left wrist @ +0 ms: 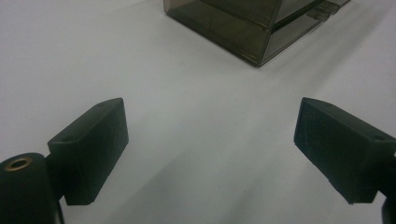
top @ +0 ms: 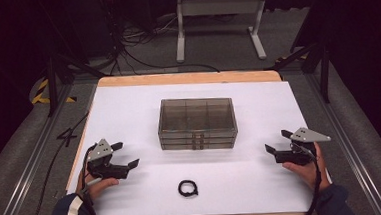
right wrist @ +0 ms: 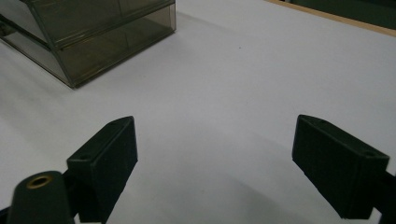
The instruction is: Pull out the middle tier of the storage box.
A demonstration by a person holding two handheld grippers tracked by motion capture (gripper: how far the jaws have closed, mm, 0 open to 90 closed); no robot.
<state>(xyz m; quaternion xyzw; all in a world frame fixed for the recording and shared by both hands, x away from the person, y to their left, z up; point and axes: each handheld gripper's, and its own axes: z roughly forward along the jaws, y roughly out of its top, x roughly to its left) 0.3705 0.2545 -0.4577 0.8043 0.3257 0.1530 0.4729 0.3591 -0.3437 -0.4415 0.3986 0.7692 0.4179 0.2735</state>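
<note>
Jaws spread wide on both sides, nothing between them. My left hand-held gripper (top: 123,155) sits at the lower left of the high view, held just over the white desk (top: 128,106), pointing toward the middle of the frame. In the left gripper view my left hand-held gripper (left wrist: 210,144) frames bare white surface, and a corner of the box (left wrist: 252,28) stands at the upper middle, well apart from the pads.

My right hand-held gripper (top: 279,141) is at the lower right of the high view, mirrored, its jaws aimed toward the frame's centre. In the right gripper view my right hand-held gripper (right wrist: 215,154) also brackets only white desk, with the box (right wrist: 93,37) at the upper left and a strip of the desk's wooden edge at the upper right.

Between the two, in the centre of the high view, stands the box (top: 197,123): smoky, see-through, with compartments visible through its top and what look like shallow drawers along the side facing me. It is well apart from either gripper.

Nearer the bottom edge, just left of centre, a small black ring (top: 188,188) lies flat on the desk, between my hands and touched by neither.
</note>
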